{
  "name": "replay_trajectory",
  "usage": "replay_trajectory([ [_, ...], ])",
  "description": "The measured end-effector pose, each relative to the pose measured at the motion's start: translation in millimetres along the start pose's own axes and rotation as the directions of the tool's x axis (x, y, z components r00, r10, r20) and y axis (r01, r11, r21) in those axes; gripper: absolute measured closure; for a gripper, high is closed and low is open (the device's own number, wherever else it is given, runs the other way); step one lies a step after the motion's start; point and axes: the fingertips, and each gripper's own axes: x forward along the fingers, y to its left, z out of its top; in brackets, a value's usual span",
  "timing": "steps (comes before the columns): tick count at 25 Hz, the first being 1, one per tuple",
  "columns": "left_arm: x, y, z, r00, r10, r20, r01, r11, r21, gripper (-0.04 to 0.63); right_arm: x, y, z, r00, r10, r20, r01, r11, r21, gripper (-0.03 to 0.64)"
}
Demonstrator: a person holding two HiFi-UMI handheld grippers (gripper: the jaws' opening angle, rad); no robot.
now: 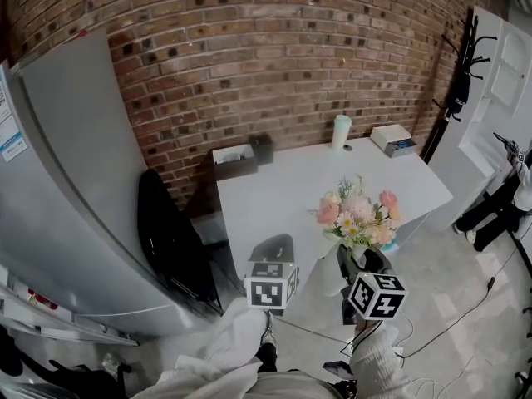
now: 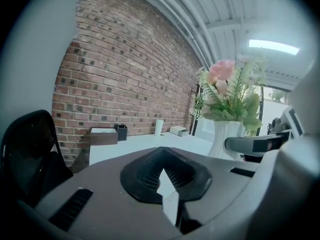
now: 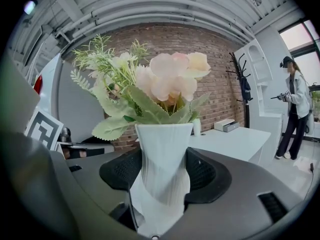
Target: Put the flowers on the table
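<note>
Right gripper view: flowers (image 3: 170, 81) in vase (image 3: 163, 156), jaws clamped.

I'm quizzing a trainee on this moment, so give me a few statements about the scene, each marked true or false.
1. The right gripper is shut on a white vase of flowers. True.
2. The left gripper holds a flower stem. False: its jaws are together on nothing.
3. The wall behind the table is brick. True.
4. The table is bare. False: a white cylinder and boxes stand near its far edge.
</note>
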Motion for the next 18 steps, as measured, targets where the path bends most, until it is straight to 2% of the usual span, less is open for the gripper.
replay_trajectory([
  [8, 57.9, 29.4, 36.8, 1.000, -0.011, 0.021, 0.011, 1.000, 0.006, 0.591, 65.1, -7.0, 32.1, 1.000, -0.002, 0.014, 0.002, 1.000, -0.021, 0.344],
  [18, 124.1, 81.7, 77.3, 0.999, -0.009, 0.043, 0.010, 0.999, -0.032, 0.591, 150.2, -1.3, 62.6, 1.000, 0.010, 0.007, -0.010, 0.999, -0.046, 0.344],
])
